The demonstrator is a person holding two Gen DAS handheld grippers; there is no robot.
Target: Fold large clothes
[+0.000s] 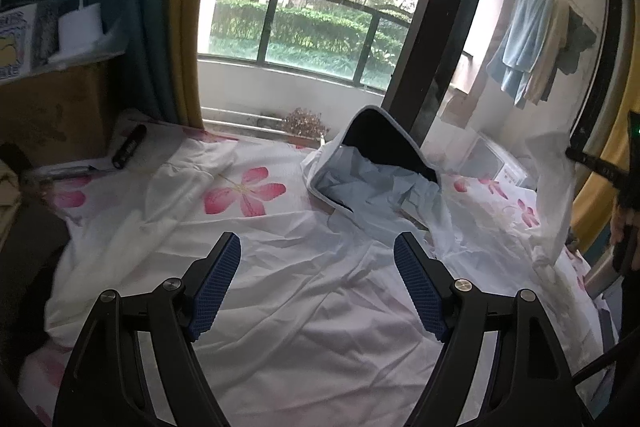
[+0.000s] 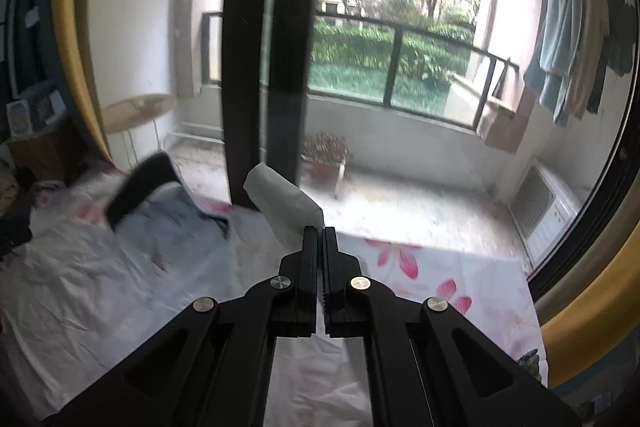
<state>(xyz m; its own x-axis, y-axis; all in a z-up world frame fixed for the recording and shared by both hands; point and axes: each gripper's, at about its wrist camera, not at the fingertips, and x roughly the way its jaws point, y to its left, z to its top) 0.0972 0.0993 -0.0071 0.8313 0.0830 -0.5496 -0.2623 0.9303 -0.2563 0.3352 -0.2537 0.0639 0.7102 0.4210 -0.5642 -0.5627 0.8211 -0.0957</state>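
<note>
A large white hooded jacket (image 1: 304,291) lies spread on the bed, its hood (image 1: 376,163) with a dark lining propped up at the far end. My left gripper (image 1: 318,267) is open and empty, hovering just above the jacket's body. My right gripper (image 2: 319,239) is shut on the jacket's white sleeve (image 2: 284,203) and holds it lifted above the bed. In the left wrist view that raised sleeve (image 1: 552,187) hangs from the right gripper (image 1: 576,155) at the far right. The hood (image 2: 160,195) shows blurred in the right wrist view.
The bed sheet (image 1: 248,191) is white with pink flowers. A dark cylinder (image 1: 130,146) lies at the bed's far left by a cardboard box (image 1: 56,107). A glass door frame (image 1: 436,27) and balcony stand beyond the bed. Yellow curtain (image 2: 592,307) at right.
</note>
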